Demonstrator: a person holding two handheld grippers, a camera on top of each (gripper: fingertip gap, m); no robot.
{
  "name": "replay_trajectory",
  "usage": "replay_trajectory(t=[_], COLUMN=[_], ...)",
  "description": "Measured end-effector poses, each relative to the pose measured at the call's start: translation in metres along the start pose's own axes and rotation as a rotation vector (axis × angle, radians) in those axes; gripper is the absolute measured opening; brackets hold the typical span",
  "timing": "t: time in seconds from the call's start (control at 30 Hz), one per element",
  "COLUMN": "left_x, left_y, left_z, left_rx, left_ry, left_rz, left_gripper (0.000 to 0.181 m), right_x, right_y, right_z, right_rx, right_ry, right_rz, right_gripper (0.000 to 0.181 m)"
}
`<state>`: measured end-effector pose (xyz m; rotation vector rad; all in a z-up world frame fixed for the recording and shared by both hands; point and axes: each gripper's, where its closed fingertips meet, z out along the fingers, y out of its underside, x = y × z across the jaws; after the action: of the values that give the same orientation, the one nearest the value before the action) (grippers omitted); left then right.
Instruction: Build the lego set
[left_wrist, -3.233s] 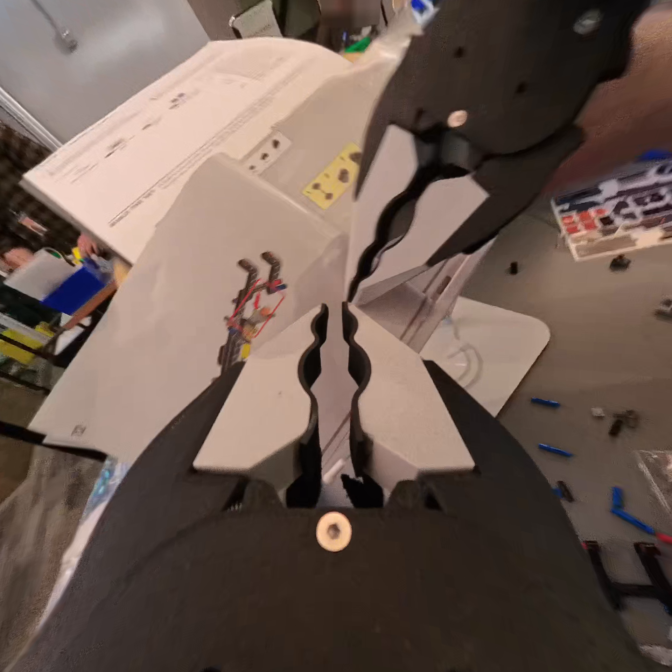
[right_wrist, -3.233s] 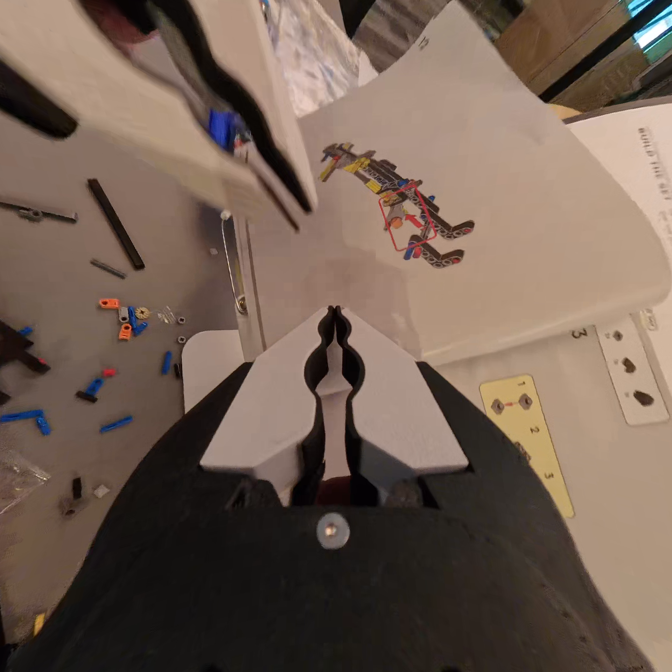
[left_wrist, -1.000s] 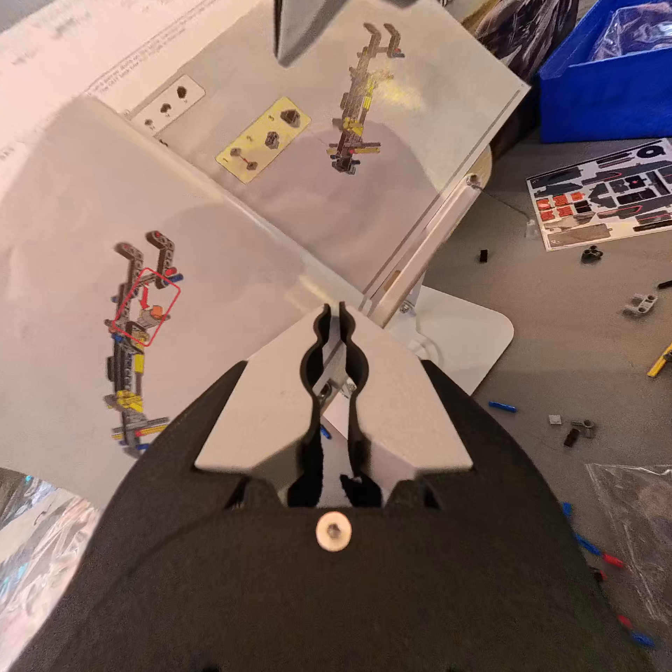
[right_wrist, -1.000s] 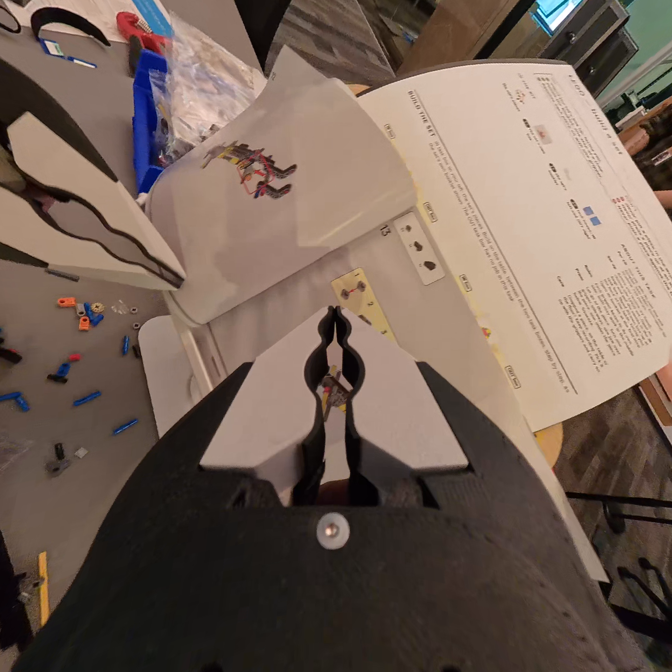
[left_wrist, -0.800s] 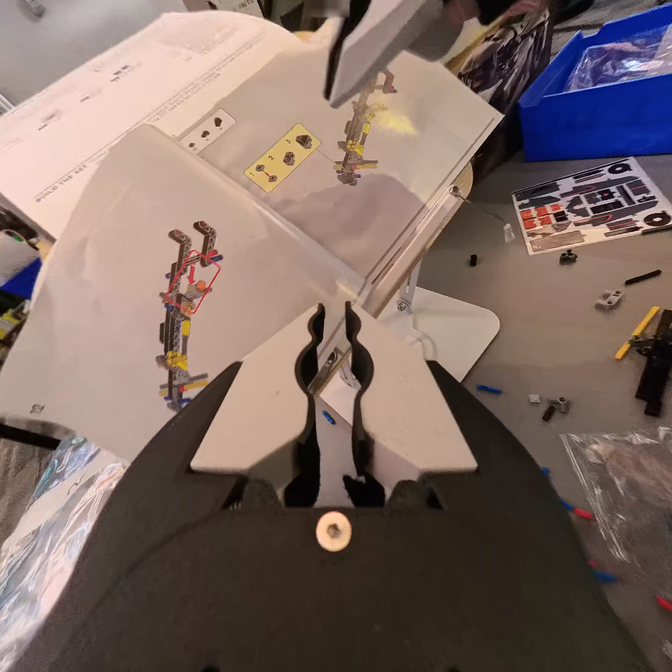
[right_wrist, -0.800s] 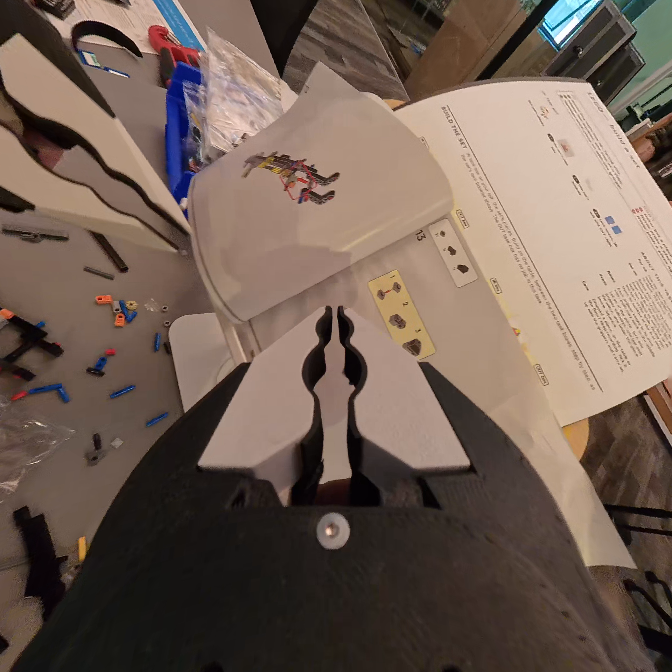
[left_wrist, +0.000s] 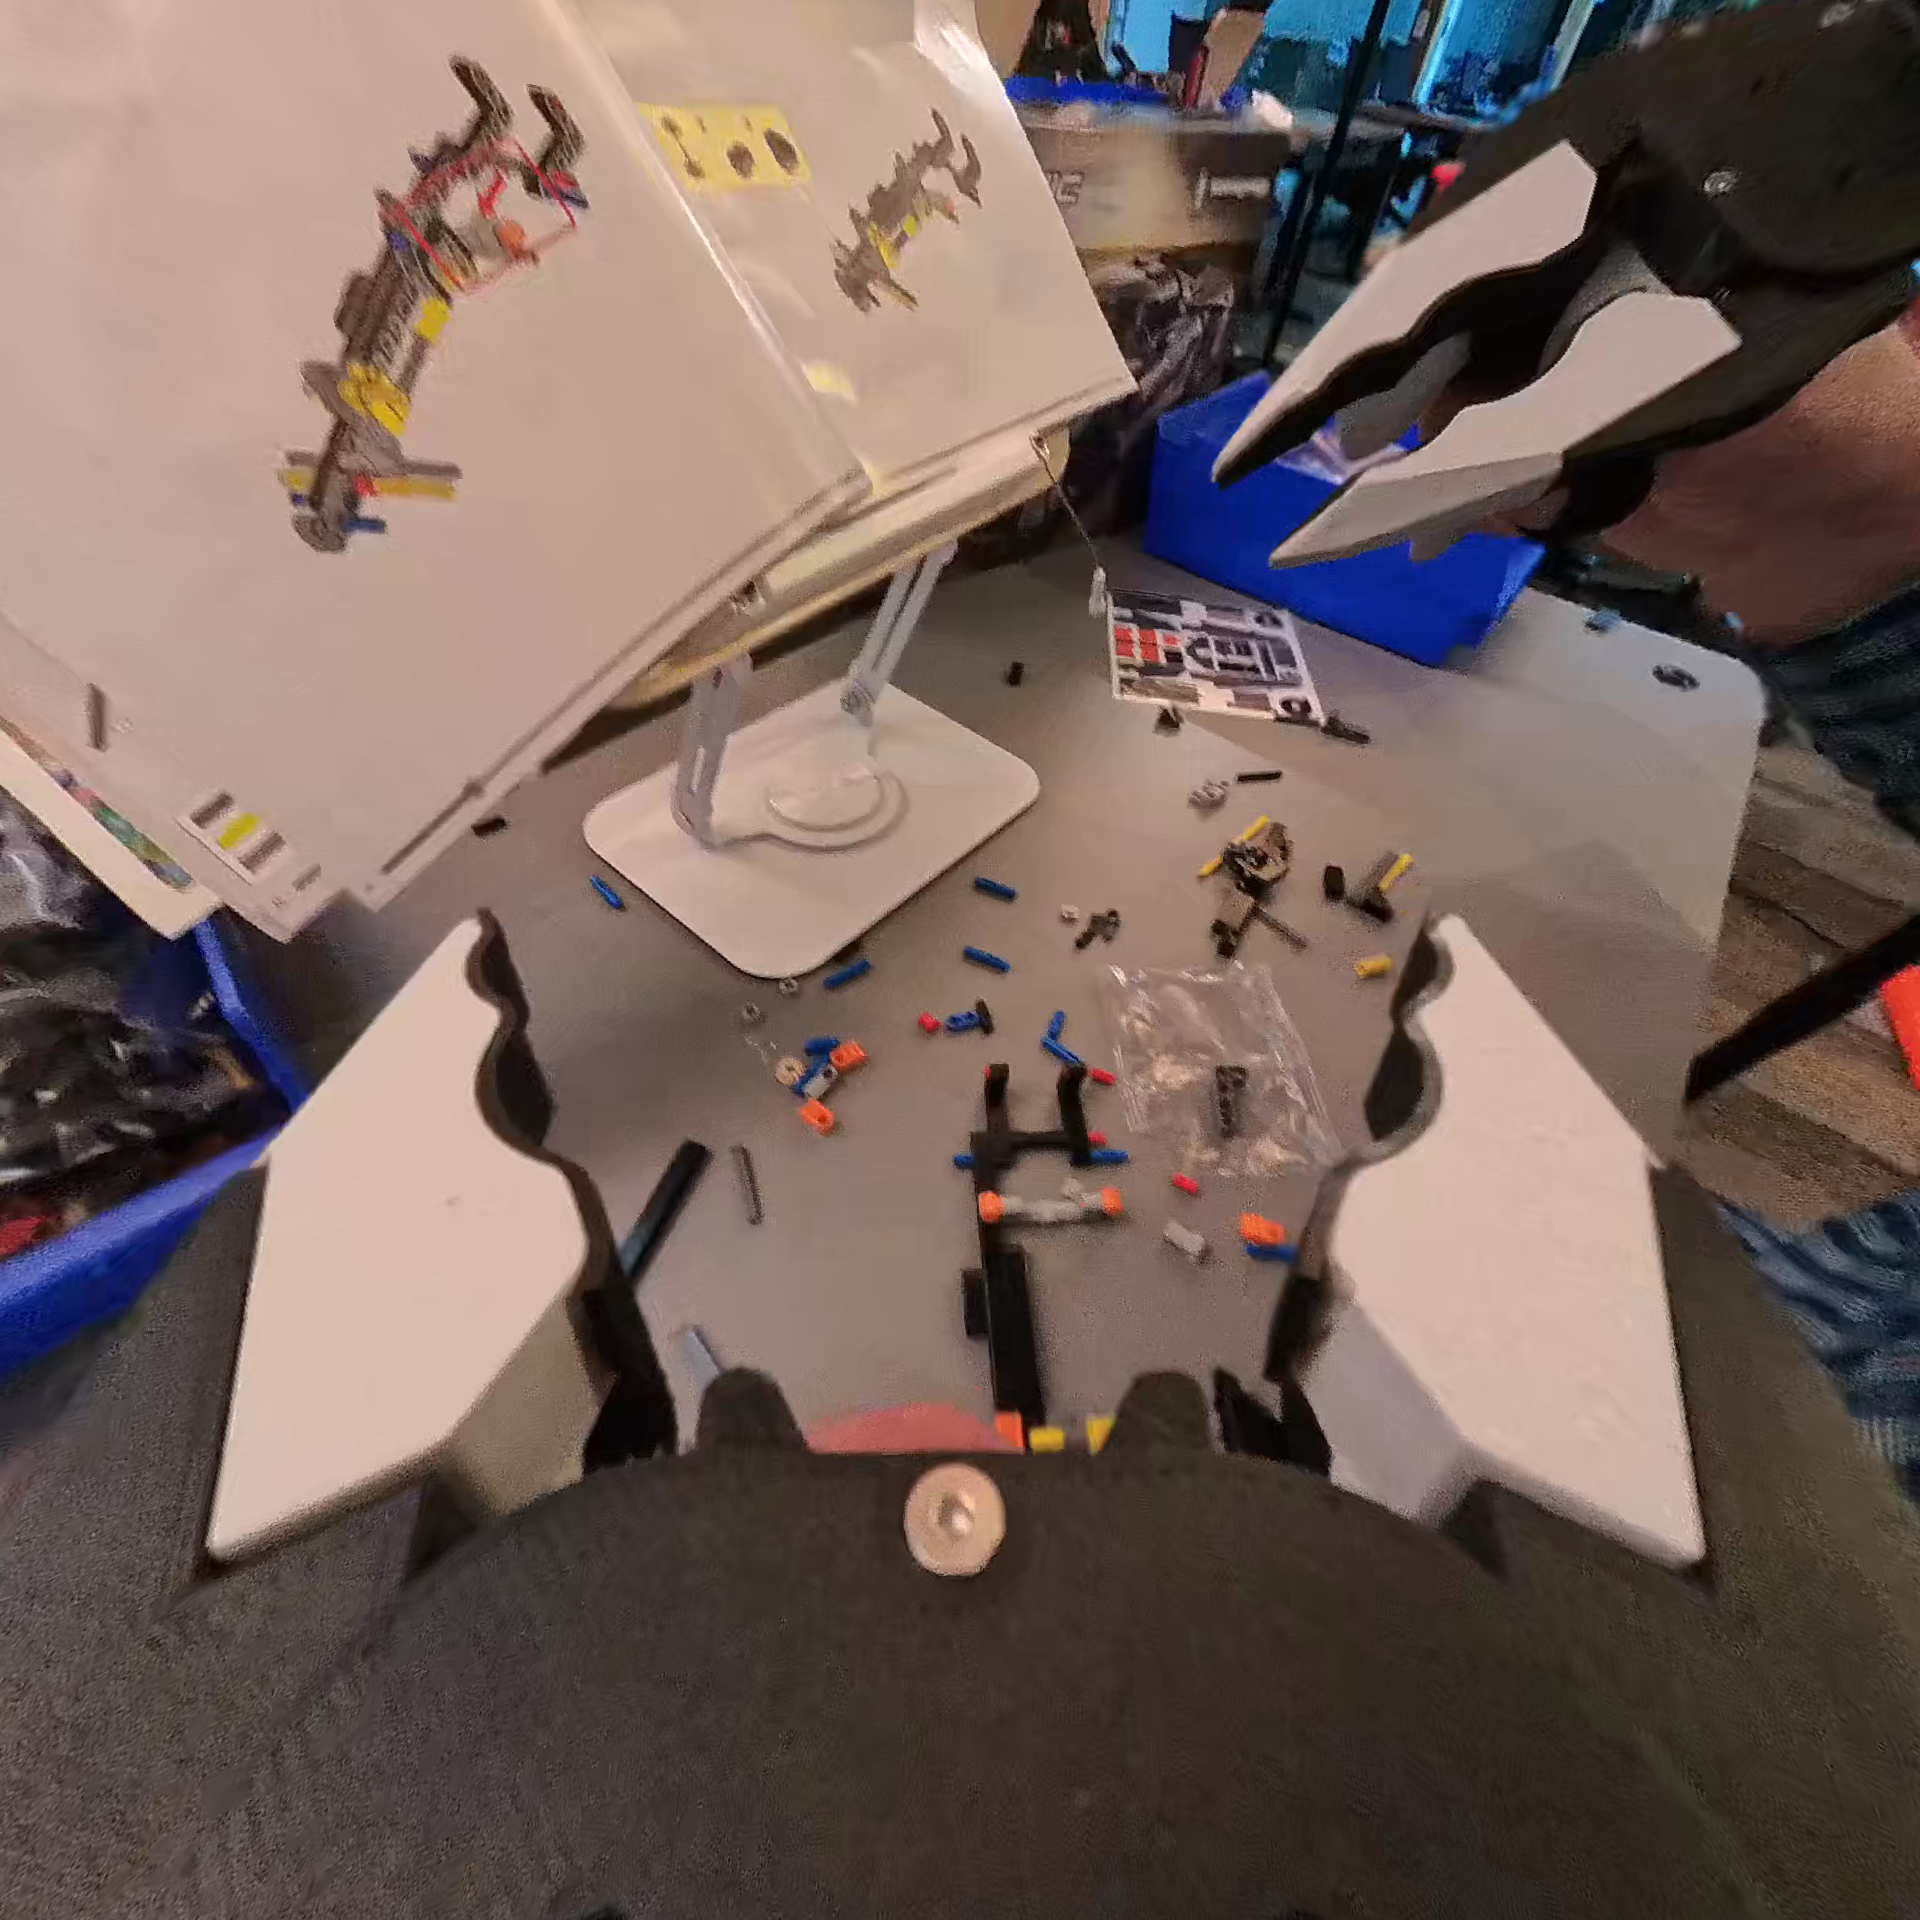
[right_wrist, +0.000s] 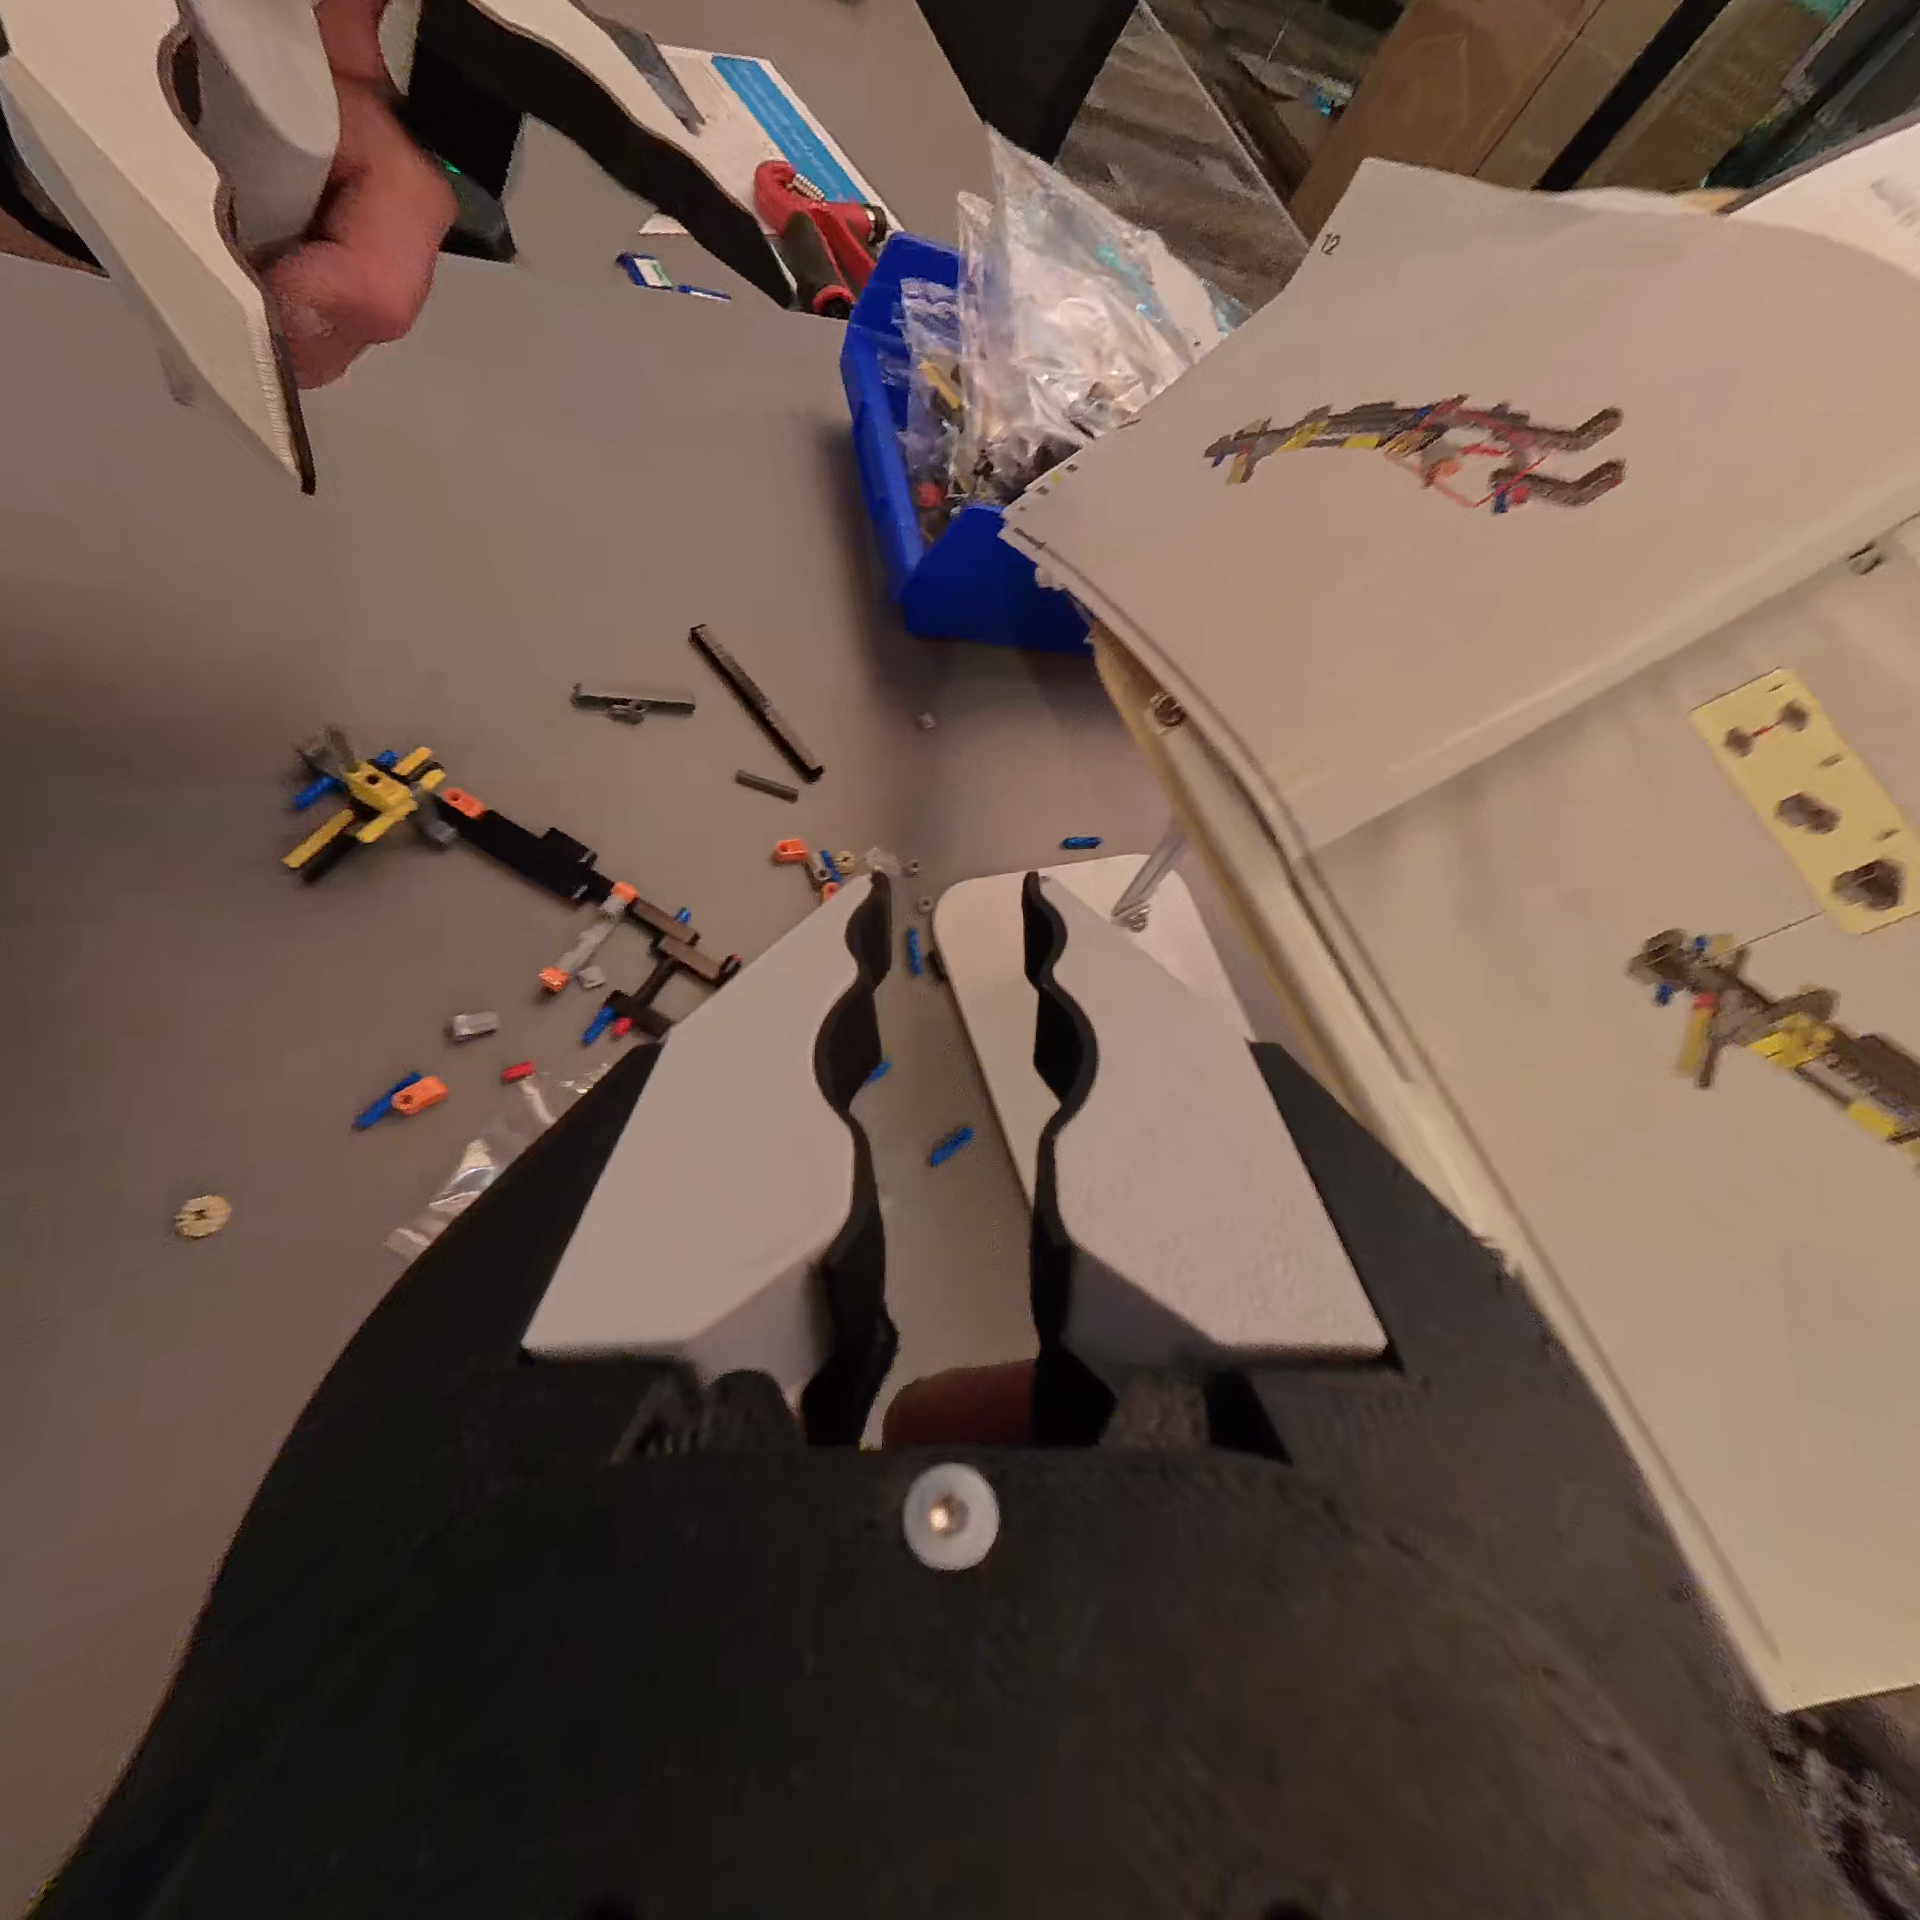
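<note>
Assembly sits early: a partly built black beam frame (left_wrist: 1003, 1195) lies on the bench (left_wrist: 1538, 748) amid scattered loose pins (left_wrist: 987, 958), the instruction booklet (left_wrist: 436, 436) propped open, while left gripper (left_wrist: 961, 1039) and right gripper (right_wrist: 954, 883) both gape empty.

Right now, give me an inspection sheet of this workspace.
Surface: grey table, mostly bare at the far right.
Job's things: half-built black lego assembly; instruction booklet open on a white stand.
Clutter: loose small pieces, clear plastic bag, sticker sheet, blue bin of bagged parts.
Grippers: left gripper wide open, empty; right gripper open, empty.
Cables: nothing seen.
Surroundings: blurred room beyond.
</note>
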<state>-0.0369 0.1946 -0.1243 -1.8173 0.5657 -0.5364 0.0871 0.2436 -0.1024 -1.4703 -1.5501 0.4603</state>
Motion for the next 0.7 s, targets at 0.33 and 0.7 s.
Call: replay_trajectory(t=[0.33, 0.7], left_x=[0.012, 0.020], left_y=[0.054, 0.086], left_z=[-0.025, -0.031], left_rx=[-0.082, -0.165], left_ry=[-0.028, -0.099], left_rz=[0.015, 0.021], left_gripper=[0.062, 0.089], right_x=[-0.041, -0.061], right_y=[0.031, 0.035], right_z=[-0.008, -0.010], right_rx=[-0.032, -0.036], right_ry=[-0.001, 0.001], right_rz=[0.115, 0.122], right_gripper=[0.024, 0.028])
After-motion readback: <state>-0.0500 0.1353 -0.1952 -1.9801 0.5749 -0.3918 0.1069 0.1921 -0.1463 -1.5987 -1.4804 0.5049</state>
